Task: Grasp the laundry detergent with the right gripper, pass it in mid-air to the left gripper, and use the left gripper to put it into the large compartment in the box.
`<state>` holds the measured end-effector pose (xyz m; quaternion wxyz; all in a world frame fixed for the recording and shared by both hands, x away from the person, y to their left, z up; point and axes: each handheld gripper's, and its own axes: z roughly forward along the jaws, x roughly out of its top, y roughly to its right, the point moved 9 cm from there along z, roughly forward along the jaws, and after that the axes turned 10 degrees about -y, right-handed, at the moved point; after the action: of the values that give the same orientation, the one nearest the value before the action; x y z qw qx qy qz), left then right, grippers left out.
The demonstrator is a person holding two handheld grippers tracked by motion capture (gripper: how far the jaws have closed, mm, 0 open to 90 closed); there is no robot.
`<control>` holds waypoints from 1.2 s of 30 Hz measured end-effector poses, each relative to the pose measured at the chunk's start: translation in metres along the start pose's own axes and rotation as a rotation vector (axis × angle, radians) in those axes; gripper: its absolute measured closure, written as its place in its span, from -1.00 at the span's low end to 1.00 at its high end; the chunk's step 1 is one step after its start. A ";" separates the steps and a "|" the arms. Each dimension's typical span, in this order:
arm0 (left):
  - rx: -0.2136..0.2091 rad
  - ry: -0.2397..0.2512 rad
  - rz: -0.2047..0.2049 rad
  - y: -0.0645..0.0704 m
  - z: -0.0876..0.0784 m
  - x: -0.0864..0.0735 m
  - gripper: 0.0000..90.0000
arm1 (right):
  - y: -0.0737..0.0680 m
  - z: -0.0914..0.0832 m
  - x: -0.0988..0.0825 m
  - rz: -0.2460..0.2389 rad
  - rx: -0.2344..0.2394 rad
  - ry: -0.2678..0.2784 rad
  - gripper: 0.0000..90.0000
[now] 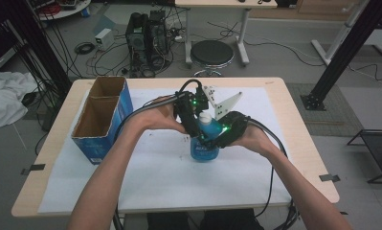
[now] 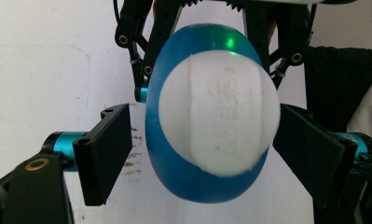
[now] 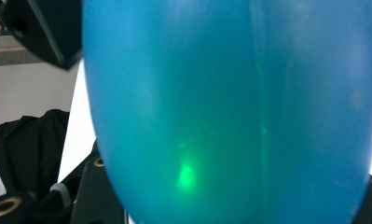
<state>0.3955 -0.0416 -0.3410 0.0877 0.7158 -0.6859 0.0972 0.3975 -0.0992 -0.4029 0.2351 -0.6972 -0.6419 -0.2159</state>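
the right gripper (image 1: pixel 216 135) is pinching the blue bottle (image 1: pixel 204 149) at table (image 1: pixel 275 96) centre; the left gripper (image 2: pixel 200 154), at the bottle's 12 o'clock, is hanging spread around its white cap (image 2: pixel 218 112).

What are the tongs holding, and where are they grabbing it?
The right tongs are shut on the blue bottle, gripping its body. The left tongs stand open on either side of its white cap, not pressing on it.
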 end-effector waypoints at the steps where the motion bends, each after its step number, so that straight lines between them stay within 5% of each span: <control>1: 0.004 -0.001 0.002 -0.001 0.001 0.001 -0.56 | 0.000 0.000 0.000 0.000 -0.001 0.002 -0.02; 36: -0.020 -0.018 -0.004 -0.001 0.012 0.001 -0.40 | -0.001 0.004 -0.001 0.019 0.015 -0.022 -0.02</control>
<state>0.3965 -0.0459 -0.3521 0.0888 0.7171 -0.6862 0.0838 0.3968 -0.0976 -0.4072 0.2355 -0.7037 -0.6394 -0.2013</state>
